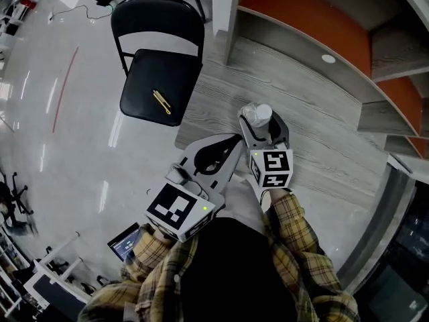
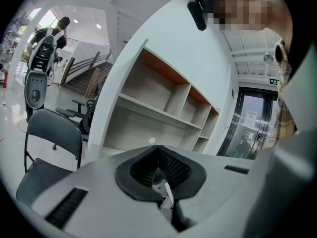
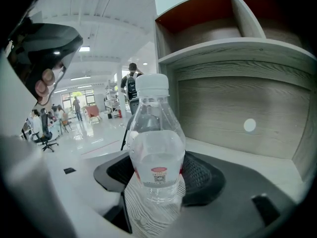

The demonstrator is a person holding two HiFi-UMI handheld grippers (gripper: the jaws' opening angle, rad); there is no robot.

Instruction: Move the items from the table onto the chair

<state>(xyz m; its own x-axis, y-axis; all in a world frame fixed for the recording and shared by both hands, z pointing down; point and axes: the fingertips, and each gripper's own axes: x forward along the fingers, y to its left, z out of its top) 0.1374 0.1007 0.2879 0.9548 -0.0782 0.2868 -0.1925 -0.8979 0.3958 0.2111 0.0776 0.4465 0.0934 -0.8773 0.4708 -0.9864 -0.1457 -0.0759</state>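
Right tool (image 3: 161,178), bottle (image 3: 157,152) upright between open jaws

I stood in a large open office hall, with a glossy white floor (image 1: 67,159), built-in wooden shelving (image 2: 163,100), swivel office chairs (image 3: 44,138), a staircase (image 2: 84,77) and glass doors (image 2: 250,123).

Left tongs (image 1: 231,143) together, right tongs (image 1: 263,123) wide apart, both angled slightly downward.

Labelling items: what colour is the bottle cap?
White; the bottle cap shows best in the right gripper view.
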